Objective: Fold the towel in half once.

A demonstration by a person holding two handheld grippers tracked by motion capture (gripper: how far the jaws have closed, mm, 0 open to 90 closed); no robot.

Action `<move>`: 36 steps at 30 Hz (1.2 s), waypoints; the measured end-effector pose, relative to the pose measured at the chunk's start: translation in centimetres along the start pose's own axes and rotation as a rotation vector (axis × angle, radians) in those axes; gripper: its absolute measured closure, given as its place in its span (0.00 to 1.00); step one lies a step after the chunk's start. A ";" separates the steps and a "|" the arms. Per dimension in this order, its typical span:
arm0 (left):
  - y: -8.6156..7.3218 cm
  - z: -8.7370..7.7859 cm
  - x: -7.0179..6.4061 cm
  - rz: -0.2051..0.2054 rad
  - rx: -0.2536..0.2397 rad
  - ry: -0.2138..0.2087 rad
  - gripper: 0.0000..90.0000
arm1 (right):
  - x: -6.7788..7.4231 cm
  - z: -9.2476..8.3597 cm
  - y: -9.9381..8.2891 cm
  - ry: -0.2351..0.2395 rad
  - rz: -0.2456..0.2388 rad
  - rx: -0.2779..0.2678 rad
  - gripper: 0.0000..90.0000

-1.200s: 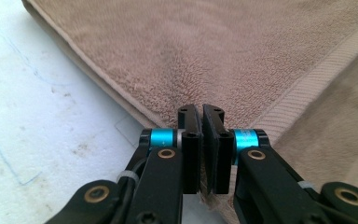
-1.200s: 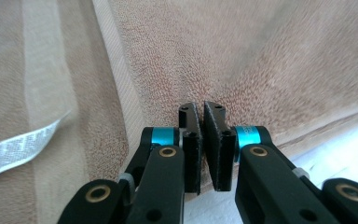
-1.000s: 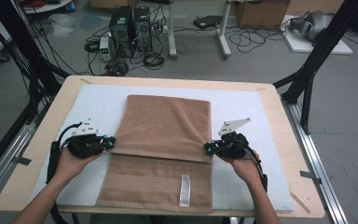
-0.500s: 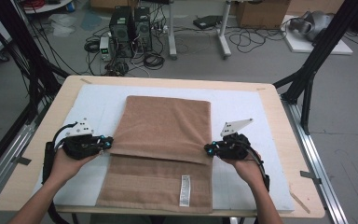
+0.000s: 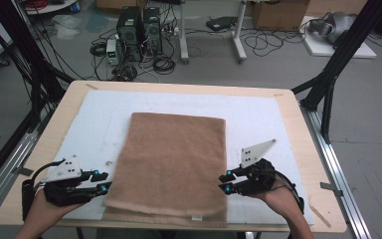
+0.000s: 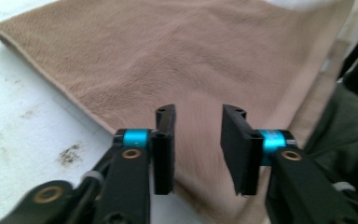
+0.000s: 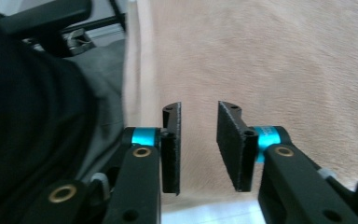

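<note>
A brown towel (image 5: 174, 164) lies folded on the white mat (image 5: 94, 124), its top layer reaching almost to the near edge, where a small label (image 5: 196, 217) shows. My left gripper (image 5: 104, 180) sits at the towel's near left corner and my right gripper (image 5: 222, 182) at its near right corner. Both pairs of jaws have just been opening and the pads hold nothing. In the left gripper view the gripper (image 6: 198, 135) stands open over the towel (image 6: 168, 56). In the right gripper view the gripper (image 7: 199, 135) is open above the towel (image 7: 284, 60).
The wooden table (image 5: 298, 119) carries the mat, with metal rails (image 5: 335, 164) along its sides and black frame posts (image 5: 328, 84) at the corners. Computer towers (image 5: 139, 27) and cables lie on the floor behind. The person's dark clothing (image 7: 28, 93) is close to the near edge.
Both grippers moved toward the near edge, drawing the towel's top layer over the lower one. Their jaws, shut on the fold before, now stand apart.
</note>
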State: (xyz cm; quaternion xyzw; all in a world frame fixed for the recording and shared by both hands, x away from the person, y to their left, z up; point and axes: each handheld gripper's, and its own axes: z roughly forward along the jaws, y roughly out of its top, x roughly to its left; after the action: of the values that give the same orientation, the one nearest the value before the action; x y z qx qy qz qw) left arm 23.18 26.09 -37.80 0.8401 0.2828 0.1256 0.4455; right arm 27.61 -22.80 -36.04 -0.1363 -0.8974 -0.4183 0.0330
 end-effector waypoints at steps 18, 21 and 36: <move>4.3 10.9 10.5 -0.175 -0.041 0.247 0.64 | -12.6 3.1 0.7 -0.399 0.194 -0.050 0.55; 4.7 12.5 12.2 -0.203 -0.024 0.300 0.64 | -14.6 3.8 0.6 -0.443 0.237 -0.015 0.52; 4.3 16.8 13.5 -0.192 0.064 0.278 0.90 | -18.1 6.7 -1.2 -0.397 0.314 -0.047 0.93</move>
State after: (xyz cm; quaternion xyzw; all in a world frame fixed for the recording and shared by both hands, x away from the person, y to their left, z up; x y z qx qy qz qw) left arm 43.49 20.71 -44.45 0.7975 0.4246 0.1886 0.3849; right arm 45.04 -22.34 -44.41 -0.3542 -0.8441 -0.3940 -0.0825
